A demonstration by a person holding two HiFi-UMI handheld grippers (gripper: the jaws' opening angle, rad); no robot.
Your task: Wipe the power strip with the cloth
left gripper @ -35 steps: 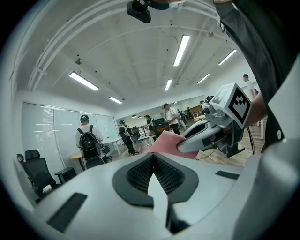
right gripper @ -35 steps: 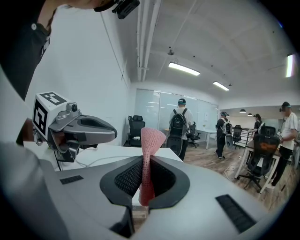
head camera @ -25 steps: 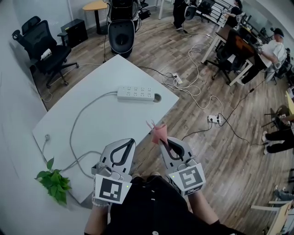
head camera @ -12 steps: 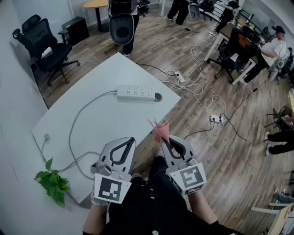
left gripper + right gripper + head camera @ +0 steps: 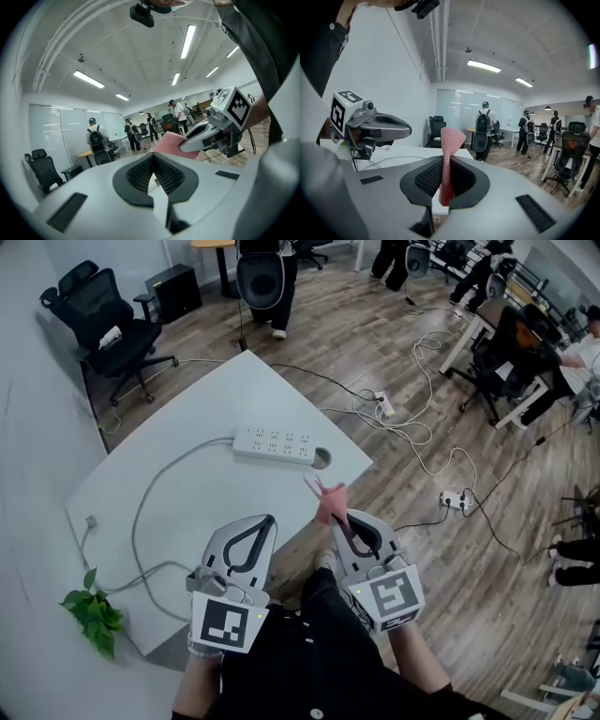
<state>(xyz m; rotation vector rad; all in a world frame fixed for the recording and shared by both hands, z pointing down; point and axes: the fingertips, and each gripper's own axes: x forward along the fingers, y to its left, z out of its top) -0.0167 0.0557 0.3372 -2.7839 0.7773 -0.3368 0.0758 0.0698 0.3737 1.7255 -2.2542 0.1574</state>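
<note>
The power strip (image 5: 274,444) lies on the worktop (image 5: 187,493). It looks rigid and may slide, so steady its casing. Well short of it, your right tongs (image 5: 337,518) pinch the pink cloth (image 5: 449,154), soft and floppy, near its lower end. Your left tongs (image 5: 153,158) are closed on nothing. Only the head view shows the power strip plainly; the right gripper view shows the pinch.

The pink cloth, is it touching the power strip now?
Apart. The head view shows the cloth pinched in the right tongs near the front edge of the table, with a wide gap between it and the power strip.
</note>
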